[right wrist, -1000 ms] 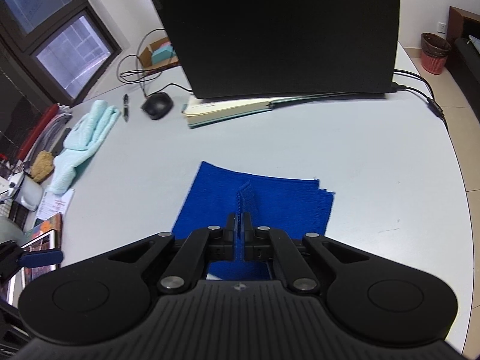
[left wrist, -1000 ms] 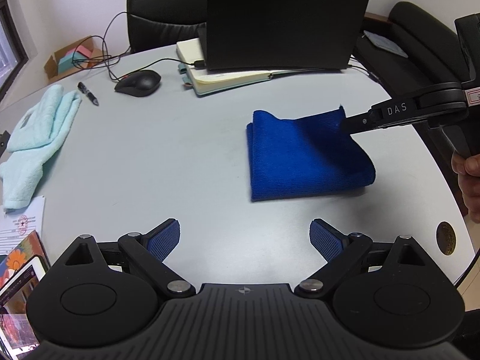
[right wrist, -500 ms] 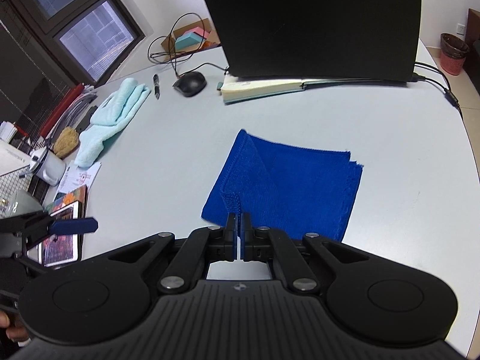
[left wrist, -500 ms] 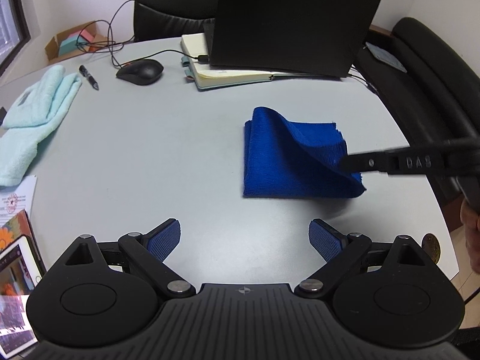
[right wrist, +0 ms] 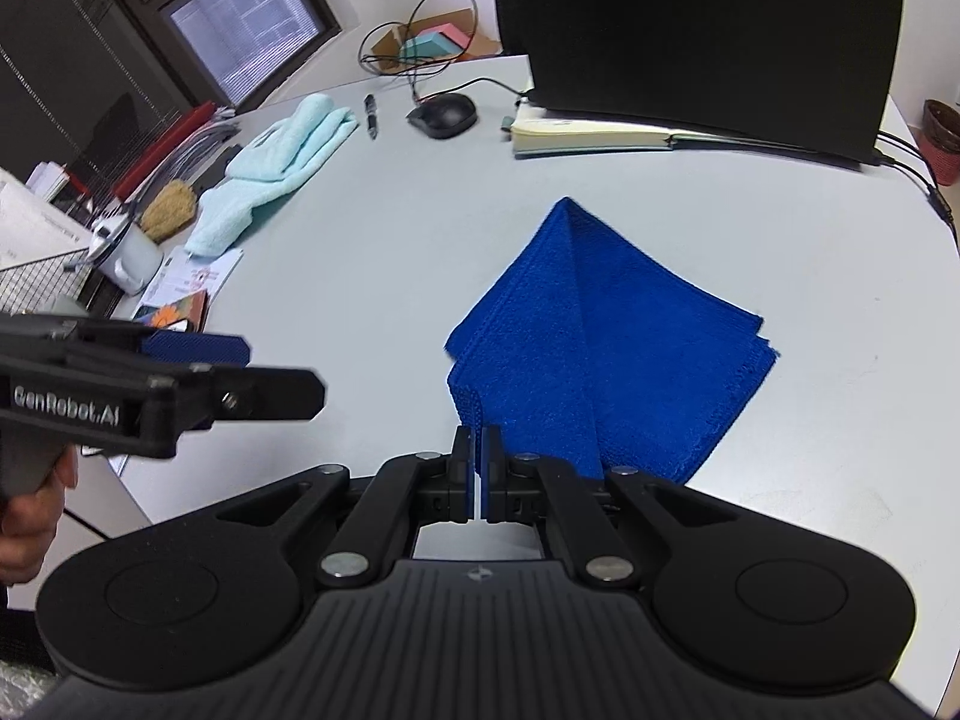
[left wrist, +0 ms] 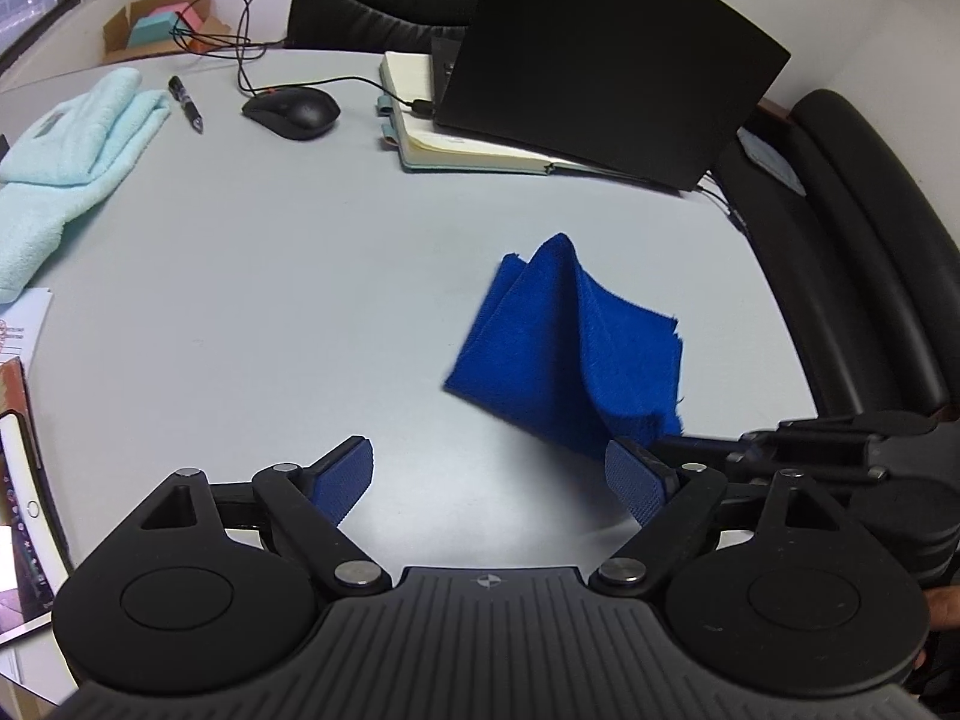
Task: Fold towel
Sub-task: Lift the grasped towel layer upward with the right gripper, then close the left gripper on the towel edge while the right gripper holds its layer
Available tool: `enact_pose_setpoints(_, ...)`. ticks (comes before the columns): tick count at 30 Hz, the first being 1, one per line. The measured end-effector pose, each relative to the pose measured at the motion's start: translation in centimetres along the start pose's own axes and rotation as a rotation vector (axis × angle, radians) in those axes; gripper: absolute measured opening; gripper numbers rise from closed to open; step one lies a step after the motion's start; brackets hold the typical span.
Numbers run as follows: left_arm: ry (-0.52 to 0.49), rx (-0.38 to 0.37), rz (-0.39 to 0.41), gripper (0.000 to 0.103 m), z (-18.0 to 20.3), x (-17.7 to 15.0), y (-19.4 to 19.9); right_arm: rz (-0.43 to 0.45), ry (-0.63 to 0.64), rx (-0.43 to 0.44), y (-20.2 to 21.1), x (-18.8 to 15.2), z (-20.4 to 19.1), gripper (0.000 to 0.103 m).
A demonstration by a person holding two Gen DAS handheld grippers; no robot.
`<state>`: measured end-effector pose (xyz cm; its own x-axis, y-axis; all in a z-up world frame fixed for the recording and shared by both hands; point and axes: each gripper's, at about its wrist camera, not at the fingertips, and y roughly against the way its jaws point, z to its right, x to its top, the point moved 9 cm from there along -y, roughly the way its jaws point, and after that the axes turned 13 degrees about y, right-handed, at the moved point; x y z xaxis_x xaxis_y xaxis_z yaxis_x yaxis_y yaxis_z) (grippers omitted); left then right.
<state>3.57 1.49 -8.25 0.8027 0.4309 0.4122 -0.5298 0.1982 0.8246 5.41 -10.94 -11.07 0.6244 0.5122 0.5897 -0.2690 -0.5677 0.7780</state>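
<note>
1. Left wrist view — blue towel (left wrist: 564, 348): already folded into a small stack, lying right of centre on the grey table (left wrist: 270, 300), one layer pulled up into a ridge towards its near corner.
2. Left wrist view — left gripper (left wrist: 489, 480): jaws wide apart and just been narrowing a little, nothing between the pads, bare table beneath. Its right pad sits just beside the towel's near edge; whether it touches is hard to judge here.
3. Left wrist view — right gripper (left wrist: 672, 441): enters low from the right, tips at the towel's near corner.
4. Right wrist view — right gripper (right wrist: 478, 450): jaws clamped on the near corner of the towel (right wrist: 600, 348), with the raised layer running from the far tip down to the pads.
5. Right wrist view — left gripper (right wrist: 198, 360): off to the left, well apart from the cloth, free.
6. Handling note — judged step: carrying the pinched layer across to make the next fold. Keep the clamp firm, carry the corner low and straight over the stack, land it on the opposite corner, edges matched. The free gripper would serve best by pinning the lower layers so that they do not drag.
</note>
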Motion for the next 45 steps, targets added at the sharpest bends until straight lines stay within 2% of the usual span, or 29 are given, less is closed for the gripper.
enact_pose_setpoints(14, 0.046, -0.088, -0.1, 0.071, 1.0, -1.0, -1.2, -0.01, 0.077, 0.041, 0.0, -1.4, -3.5, 0.002)
enact_pose_setpoints(21, 0.13, -0.136, -0.187, 0.05, 0.6, -1.8, -2.5, 0.002, 0.068, 0.044, 0.3, -1.7, -3.6, 0.002)
enact_pose_setpoints(26, 0.168, -0.165, -0.244, 0.047, 0.9, -2.3, -3.6, 0.017, 0.066, 0.047, 0.6, -1.9, -3.8, 0.002)
enact_pose_setpoints(28, 0.19, -0.178, -0.27, 0.038, 1.0, -2.6, -4.0, 0.02, 0.067, 0.047, 0.8, -2.0, -3.9, 0.002)
enact_pose_setpoints(32, 0.238, -0.2, -0.309, 0.03, 1.0, -2.9, -4.9, 0.023, 0.063, 0.055, 1.0, -2.2, -3.9, 0.002)
enact_pose_setpoints(33, 0.244, -0.204, -0.317, 0.025, 1.0, -3.0, -5.1, 0.024, 0.06, 0.058, 1.1, -2.3, -3.9, 0.002)
enact_pose_setpoints(34, 0.245, -0.206, -0.321, 0.017, 1.1, -3.0, -5.2, 0.024, 0.06, 0.061, 1.1, -2.3, -3.9, 0.002)
enact_pose_setpoints(37, 0.233, -0.208, -0.317, 0.006, 1.5, -2.9, -5.3, 0.02, 0.06, 0.064, 1.2, -2.4, -3.9, 0.002)
enact_pose_setpoints(39, 0.22, -0.202, -0.302, 0.002, 1.6, -2.8, -5.2, 0.022, 0.061, 0.063, 1.3, -2.5, -3.8, 0.002)
enact_pose_setpoints(45, 0.198, -0.169, -0.263, 0.002, 1.3, -2.5, -4.7, 0.012, 0.046, 0.062, 1.9, -2.7, -3.0, 0.006)
